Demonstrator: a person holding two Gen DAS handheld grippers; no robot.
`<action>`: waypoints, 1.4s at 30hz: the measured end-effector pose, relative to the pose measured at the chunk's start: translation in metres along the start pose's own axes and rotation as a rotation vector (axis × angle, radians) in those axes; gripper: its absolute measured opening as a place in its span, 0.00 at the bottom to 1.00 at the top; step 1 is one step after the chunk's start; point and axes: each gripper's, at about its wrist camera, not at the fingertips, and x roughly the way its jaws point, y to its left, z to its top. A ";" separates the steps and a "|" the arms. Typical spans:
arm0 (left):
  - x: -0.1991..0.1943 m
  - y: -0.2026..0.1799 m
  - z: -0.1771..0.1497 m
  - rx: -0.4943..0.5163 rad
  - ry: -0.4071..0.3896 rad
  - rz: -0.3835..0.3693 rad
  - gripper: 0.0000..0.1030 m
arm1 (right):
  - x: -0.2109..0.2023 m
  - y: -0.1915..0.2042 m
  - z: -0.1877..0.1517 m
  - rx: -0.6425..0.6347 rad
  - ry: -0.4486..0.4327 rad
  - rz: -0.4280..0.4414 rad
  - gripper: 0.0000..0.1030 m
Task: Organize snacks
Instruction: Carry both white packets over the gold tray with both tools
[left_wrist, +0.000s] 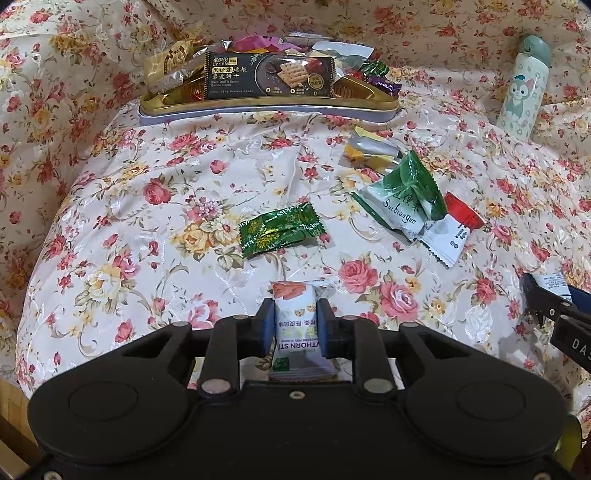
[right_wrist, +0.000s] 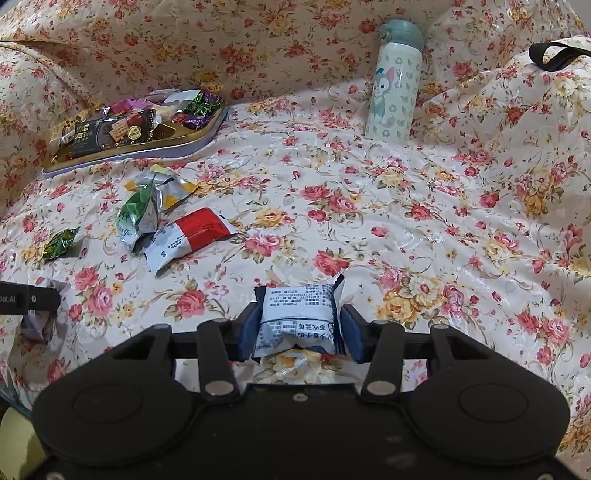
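My left jaws are closed tight on a white hawthorn-stick packet, its sides pinched between the blue pads, the packet standing on end over the flowered cloth that covers the table. Just ahead of these jaws lies a green candy; further ahead and to the right sit a green-and-white packet, a red-and-white packet touching it, and a silver-and-yellow packet behind them. Straight ahead, well beyond the candy, is the gold tray heaped with snacks, a dark biscuit packet leaning at its front.

My right jaws stand partly closed around a white-and-navy printed packet; both pads seem to touch its sides, though the crumpled wrapper makes that hard to tell for certain. Far ahead and a little right of these jaws stands a pale cat-print bottle, upright. The tray lies far ahead to the left.
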 end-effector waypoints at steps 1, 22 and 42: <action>-0.001 0.001 0.001 -0.006 -0.001 -0.004 0.27 | -0.001 -0.001 0.001 0.005 -0.002 0.005 0.48; -0.058 0.006 -0.014 -0.036 -0.024 -0.051 0.27 | -0.059 -0.003 -0.003 0.081 -0.037 0.117 0.48; -0.093 -0.024 -0.092 0.025 0.028 -0.029 0.27 | -0.132 0.012 -0.074 0.090 0.003 0.247 0.48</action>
